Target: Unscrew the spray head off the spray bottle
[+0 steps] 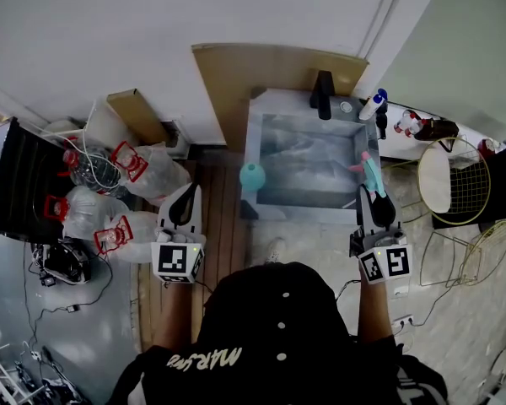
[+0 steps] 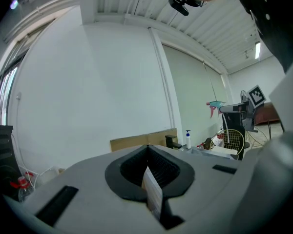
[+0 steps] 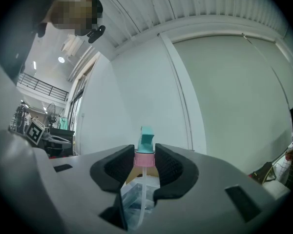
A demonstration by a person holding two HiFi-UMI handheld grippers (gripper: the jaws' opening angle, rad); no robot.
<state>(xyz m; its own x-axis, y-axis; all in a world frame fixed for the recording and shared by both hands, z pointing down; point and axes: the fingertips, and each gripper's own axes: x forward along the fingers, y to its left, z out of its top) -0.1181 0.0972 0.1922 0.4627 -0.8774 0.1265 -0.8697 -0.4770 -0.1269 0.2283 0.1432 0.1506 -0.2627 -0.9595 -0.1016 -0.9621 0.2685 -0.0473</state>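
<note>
My right gripper (image 1: pixel 373 194) is shut on the spray head (image 1: pixel 368 169), teal with a pink collar, and holds it over the right side of the grey table (image 1: pixel 274 194). In the right gripper view the pads (image 3: pixel 118 165) press the pink collar (image 3: pixel 145 159). The teal nozzle (image 3: pixel 146 139) stands above them and a clear dip tube (image 3: pixel 142 191) hangs free below. A rounded teal bottle (image 1: pixel 251 176) stands at the table's left edge, apart from both grippers. My left gripper (image 1: pixel 184 199) hangs left of the table. Its jaws (image 2: pixel 147 152) are shut with nothing between them.
A black faucet (image 1: pixel 322 95) and a white pump bottle (image 1: pixel 373 105) stand at the table's far edge. Cardboard (image 1: pixel 274 70) leans on the wall behind. Plastic bags with red-handled jugs (image 1: pixel 110 218) pile up at the left. A gold wire chair (image 1: pixel 455 180) stands at the right.
</note>
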